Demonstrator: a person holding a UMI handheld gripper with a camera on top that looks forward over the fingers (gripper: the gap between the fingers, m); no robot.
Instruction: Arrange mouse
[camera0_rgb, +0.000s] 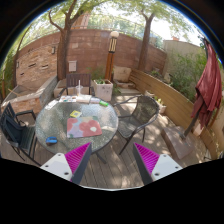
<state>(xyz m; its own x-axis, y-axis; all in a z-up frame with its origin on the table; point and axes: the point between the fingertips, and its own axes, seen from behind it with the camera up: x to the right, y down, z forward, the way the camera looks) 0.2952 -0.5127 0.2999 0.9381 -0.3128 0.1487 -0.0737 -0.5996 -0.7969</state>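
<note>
Outdoors on patio deck | fingers spread wide, empty | round glass tabletop beyond them | 2 chairs nearby | brick wall behind

We are looking at a home's back patio, outdoors in daylight. A round glass-topped table stands on wooden decking, with metal garden chairs around it. A brick wall closes off the far side, a low wooden fence runs along one edge, and trees rise beyond under open sky.
</note>
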